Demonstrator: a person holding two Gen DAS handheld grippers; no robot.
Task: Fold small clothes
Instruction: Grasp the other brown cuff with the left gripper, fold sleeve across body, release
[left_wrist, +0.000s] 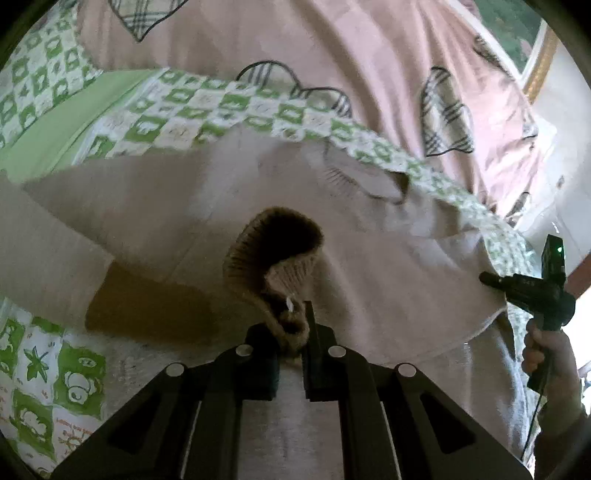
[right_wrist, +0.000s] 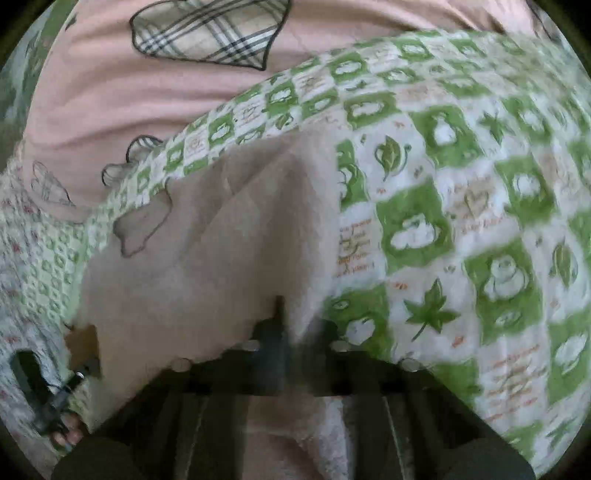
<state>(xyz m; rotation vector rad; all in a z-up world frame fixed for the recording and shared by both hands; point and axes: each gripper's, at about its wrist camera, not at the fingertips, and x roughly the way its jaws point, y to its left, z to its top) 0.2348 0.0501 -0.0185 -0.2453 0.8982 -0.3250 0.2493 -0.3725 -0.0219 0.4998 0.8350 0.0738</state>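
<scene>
A small beige sweater (left_wrist: 184, 206) lies spread on the bed. Its ribbed knit cuff (left_wrist: 273, 251) curls up in front of my left gripper (left_wrist: 291, 321), which is shut on the cuff's near end. At the right of the left wrist view a hand (left_wrist: 546, 354) holds my right gripper (left_wrist: 487, 277), whose tip is at the sweater's right edge. The right wrist view is blurred. There the right gripper (right_wrist: 291, 332) has its fingers close together, with the beige sweater (right_wrist: 207, 258) gathered around them at its edge.
A green-and-white checked sheet (right_wrist: 461, 221) covers the bed. A pink quilt with plaid hearts (left_wrist: 332, 44) lies behind the sweater. A brown flat patch (left_wrist: 147, 310) shows beside the sweater's left edge. A gold picture frame (left_wrist: 539, 62) stands at the far right.
</scene>
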